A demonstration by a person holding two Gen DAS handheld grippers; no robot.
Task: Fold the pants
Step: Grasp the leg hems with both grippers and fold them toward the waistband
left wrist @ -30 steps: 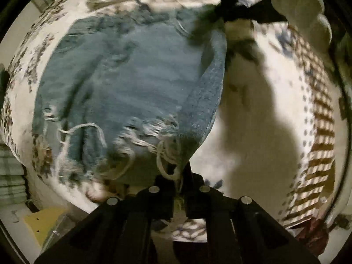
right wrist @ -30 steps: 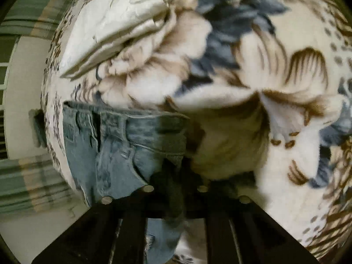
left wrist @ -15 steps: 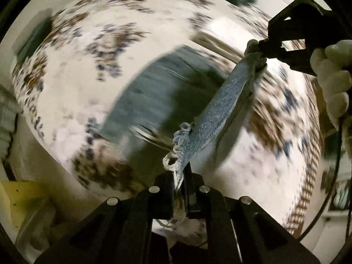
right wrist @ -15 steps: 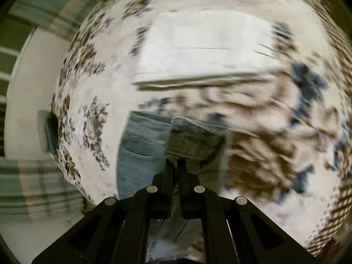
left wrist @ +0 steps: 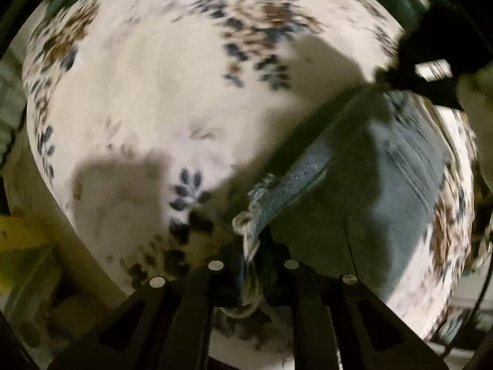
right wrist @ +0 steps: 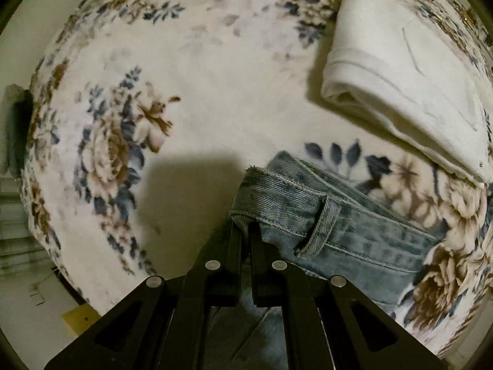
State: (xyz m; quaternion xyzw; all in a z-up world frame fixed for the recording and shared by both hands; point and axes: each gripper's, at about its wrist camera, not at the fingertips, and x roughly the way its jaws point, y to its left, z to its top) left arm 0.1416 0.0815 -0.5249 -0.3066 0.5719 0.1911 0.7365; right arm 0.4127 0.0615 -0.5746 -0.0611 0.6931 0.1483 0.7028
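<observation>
Lifted off the floral fleece blanket (right wrist: 215, 92) since a second ago, the faded blue denim pants (right wrist: 354, 234) hang between both claws: left claw (left wrist: 251, 246) clamped on the frayed hem, right claw (right wrist: 245, 231) on the waistband. No writing is legible. Folded white pants (right wrist: 416, 86) lie beyond on the bed.

No writing, label, brand mark or number can be read in either wrist view; the denim, the folded white cloth and the flowered blanket show only stitching and pattern.
</observation>
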